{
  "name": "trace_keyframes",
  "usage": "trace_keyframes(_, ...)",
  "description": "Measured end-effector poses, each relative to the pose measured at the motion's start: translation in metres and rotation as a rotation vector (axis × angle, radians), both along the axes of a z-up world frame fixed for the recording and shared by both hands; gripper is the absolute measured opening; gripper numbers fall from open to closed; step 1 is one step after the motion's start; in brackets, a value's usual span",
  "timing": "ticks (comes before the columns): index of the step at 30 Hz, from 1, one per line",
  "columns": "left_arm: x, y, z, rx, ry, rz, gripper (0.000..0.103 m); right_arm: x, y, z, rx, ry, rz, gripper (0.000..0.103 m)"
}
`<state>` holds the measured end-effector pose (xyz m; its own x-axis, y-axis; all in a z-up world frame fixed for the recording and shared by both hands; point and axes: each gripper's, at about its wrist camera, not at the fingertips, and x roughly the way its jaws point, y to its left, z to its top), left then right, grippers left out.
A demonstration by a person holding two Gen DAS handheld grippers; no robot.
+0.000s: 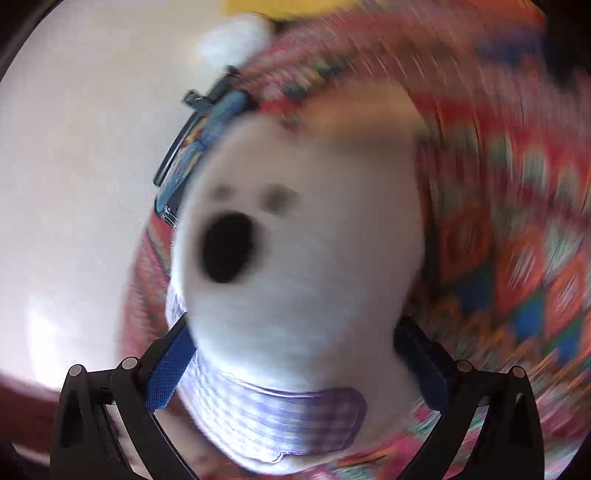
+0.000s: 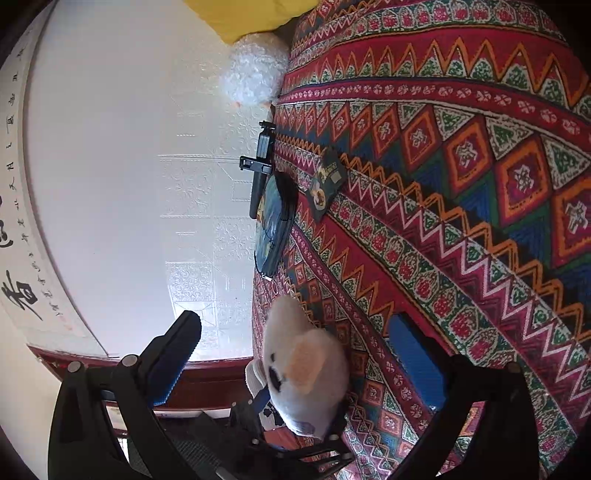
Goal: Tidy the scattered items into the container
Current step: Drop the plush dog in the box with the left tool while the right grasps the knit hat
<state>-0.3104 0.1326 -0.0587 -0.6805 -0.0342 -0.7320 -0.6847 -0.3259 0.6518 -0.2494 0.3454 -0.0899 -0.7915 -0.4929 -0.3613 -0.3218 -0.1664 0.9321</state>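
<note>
A white plush dog (image 1: 295, 266) with a black nose and a lilac checked collar fills the blurred left wrist view. My left gripper (image 1: 295, 358) is shut on it, with the blue pads pressed against both of its sides. In the right wrist view the same plush dog (image 2: 303, 369) hangs low in the middle, over the patterned cloth's edge. My right gripper (image 2: 295, 332) stands open just behind it, with nothing between its fingers. No container is clearly in view.
A red, orange and green patterned cloth (image 2: 461, 184) covers the right side. At its left edge lie a blue printed pouch (image 2: 271, 225), a black clip-on stick (image 2: 260, 166), a small dark packet (image 2: 327, 182), a white fluffy item (image 2: 255, 74) and something yellow (image 2: 251, 14).
</note>
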Motion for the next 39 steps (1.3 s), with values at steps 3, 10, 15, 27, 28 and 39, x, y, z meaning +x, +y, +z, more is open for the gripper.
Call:
trace_keyframes(3, -0.018, 0.006, 0.005, 0.022, -0.043, 0.04, 0.103, -0.001, -0.003, -0.003, -0.013, -0.016, 0.014, 0.102)
trace_keyframes(10, -0.042, -0.001, 0.037, 0.297, 0.032, 0.316, 0.07, -0.005, -0.007, 0.004, 0.035, -0.013, 0.03, 0.102)
trace_keyframes(15, 0.023, -0.034, 0.092, 0.489, 0.157, 0.408, 0.068, -0.008, -0.012, 0.01, 0.071, 0.004, 0.04, 0.102)
trace_keyframes(27, 0.128, -0.285, 0.232, 0.571, 0.589, 0.961, 0.101, -0.019, -0.071, 0.019, 0.212, 0.007, 0.167, 0.102)
trace_keyframes(28, 0.127, -0.303, 0.225, 0.517, 0.595, 0.997, 0.103, -0.02, -0.079, 0.021, 0.23, 0.015, 0.184, 0.102)
trace_keyframes(39, 0.152, -0.428, 0.215, 0.979, 0.424, 1.086, 0.103, -0.063, -0.284, 0.052, 0.507, 0.21, 0.554, 0.102)
